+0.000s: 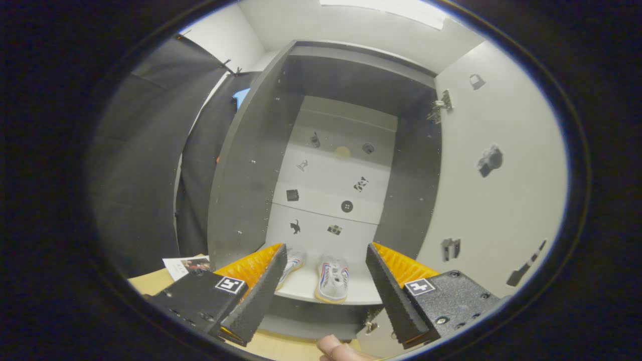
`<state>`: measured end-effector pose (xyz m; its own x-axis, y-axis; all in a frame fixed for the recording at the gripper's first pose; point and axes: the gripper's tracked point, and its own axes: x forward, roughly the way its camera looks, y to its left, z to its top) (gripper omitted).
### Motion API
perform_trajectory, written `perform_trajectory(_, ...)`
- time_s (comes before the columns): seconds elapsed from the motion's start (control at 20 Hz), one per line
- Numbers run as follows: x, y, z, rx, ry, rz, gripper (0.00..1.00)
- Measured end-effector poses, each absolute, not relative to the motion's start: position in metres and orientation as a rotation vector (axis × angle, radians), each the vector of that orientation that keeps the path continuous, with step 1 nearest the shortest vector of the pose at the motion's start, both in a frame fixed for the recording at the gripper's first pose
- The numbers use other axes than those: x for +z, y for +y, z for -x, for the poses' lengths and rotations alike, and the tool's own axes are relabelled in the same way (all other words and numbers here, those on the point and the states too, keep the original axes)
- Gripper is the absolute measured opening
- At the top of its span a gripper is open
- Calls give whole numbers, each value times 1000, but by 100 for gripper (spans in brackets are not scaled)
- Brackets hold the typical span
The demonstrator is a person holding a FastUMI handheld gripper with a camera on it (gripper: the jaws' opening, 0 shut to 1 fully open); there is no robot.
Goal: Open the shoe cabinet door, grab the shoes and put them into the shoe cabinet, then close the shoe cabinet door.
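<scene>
Gripper view: gripper (pixel 326 260) wide open, empty.

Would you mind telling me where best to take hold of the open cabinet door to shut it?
Probably the door's free edge, nearest the open gripper, approached from its pale inner face. The hinges sit at the cabinet side, so that edge swings most easily.

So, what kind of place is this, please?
Probably a mock entryway in a recording booth: an open grey shoe cabinet, white shoes on its bottom shelf, its door swung right, black cloth at the left. The open gripper holds nothing.
</scene>
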<state>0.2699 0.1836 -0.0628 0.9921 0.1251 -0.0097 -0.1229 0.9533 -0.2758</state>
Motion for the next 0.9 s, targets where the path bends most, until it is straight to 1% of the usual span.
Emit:
perform_trajectory(0.35,-12,149,-153,132,-67,238,100)
perform_trajectory(0.5,-2,127,-113,115,-56,225,100)
perform_trajectory(0.6,-5,113,-94,105,-15,216,100)
perform_trajectory(0.7,-5,104,-81,130,14,205,100)
perform_trajectory(0.9,0,58,-60,121,23,161,100)
